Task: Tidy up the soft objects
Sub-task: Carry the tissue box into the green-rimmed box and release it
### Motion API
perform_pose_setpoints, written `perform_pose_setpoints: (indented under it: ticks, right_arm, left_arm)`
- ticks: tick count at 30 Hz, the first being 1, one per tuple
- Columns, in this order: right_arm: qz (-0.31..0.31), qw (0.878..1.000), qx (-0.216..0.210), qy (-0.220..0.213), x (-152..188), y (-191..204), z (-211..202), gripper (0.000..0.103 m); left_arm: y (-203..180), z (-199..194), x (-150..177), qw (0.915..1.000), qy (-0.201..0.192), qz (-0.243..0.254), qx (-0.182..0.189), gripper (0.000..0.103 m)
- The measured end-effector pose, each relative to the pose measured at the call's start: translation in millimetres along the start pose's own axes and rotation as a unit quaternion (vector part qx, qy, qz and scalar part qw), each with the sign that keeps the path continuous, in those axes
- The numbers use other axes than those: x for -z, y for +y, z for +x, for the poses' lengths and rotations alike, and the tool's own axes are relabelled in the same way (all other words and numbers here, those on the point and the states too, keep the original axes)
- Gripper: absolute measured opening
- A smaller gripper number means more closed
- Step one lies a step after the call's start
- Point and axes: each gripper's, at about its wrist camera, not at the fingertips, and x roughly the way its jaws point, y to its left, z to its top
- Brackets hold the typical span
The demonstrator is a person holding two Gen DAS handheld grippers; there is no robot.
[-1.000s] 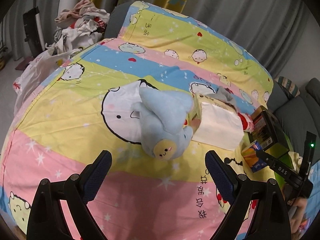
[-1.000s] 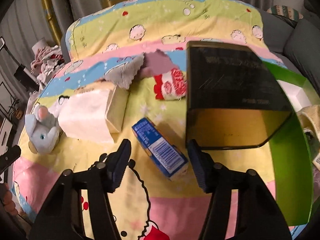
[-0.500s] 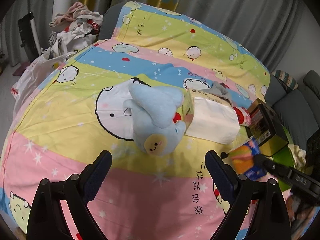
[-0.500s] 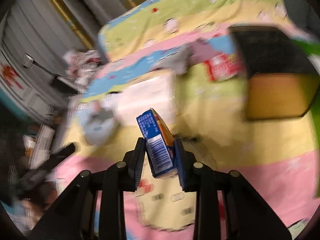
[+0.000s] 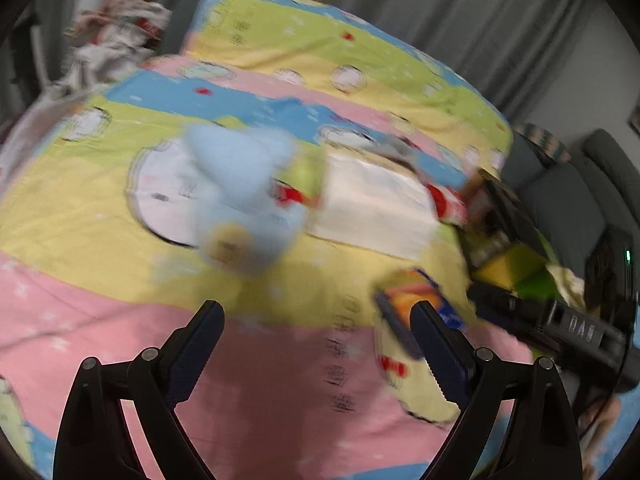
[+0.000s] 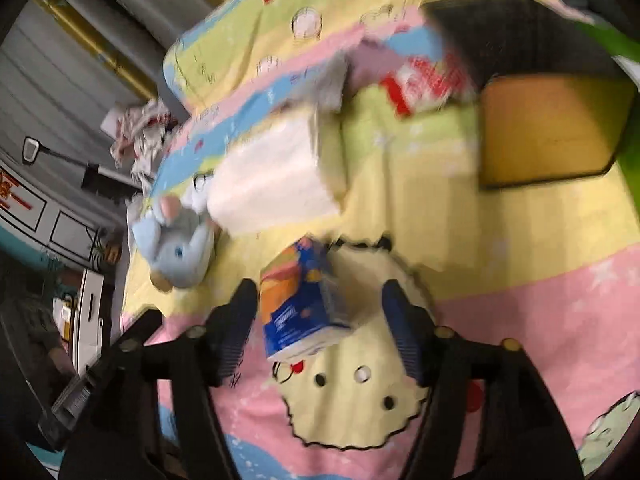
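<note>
A small blue and orange box [image 6: 300,304] stands tilted on the cartoon bedsheet [image 6: 520,320] between the jaws of my right gripper [image 6: 318,304]. The jaws are opening, with a clear gap on the box's right side. In the left wrist view the same box [image 5: 416,304] shows blurred beside the right finger. My left gripper [image 5: 316,312] hangs open over the pink stripe, nothing between its fingers. A light blue plush elephant [image 5: 240,208] lies ahead of it, next to a white tissue pack [image 5: 372,208]. The plush [image 6: 176,248] sits left of the box.
Behind the tissue pack [image 6: 272,176] lie a grey cloth [image 6: 324,80] and a red-and-white packet [image 6: 428,84]. A black and yellow box [image 6: 552,128] and a green bin [image 6: 624,52] stand at the right. Clothes [image 5: 116,40] are heaped at the bed's far left.
The right jaws, clamped on the blue box half a second ago, have spread and the box now sits loose on the sheet. The left gripper has shifted right, so the plush appears further left.
</note>
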Motion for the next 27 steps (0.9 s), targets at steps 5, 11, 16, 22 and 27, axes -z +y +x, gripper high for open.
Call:
perform_pose_setpoints:
  ticks: [5,11,16,22,27]
  right_arm:
    - [-0.019,0.999,-0.031,-0.009,-9,-2,-4,0.069]
    - [-0.058,0.997,-0.034,0.041,-4,11,35,0.057]
    - [-0.058,0.997,-0.020,0.053,-1,7,47,0.038]
    - [-0.062,0.998,-0.022,-0.004,-5,7,5,0.037]
    - [-0.054,0.996,-0.005,-0.072,-13,-11,-48,0.039]
  left_arm:
    - [-26,23,11,0.9981,0.030,0.018,0.051,0.081]
    - [-38,56,20,0.9907,0.080,0.001,0.110,0.054]
    - [-40,59,19,0.9892,0.079,-0.002,0.124,0.045]
    - [-67,36,9,0.9875,0.042,0.031,0.149,0.045]
    - [-123,23,4,0.9804,0.011,0.091,0.175,0.045]
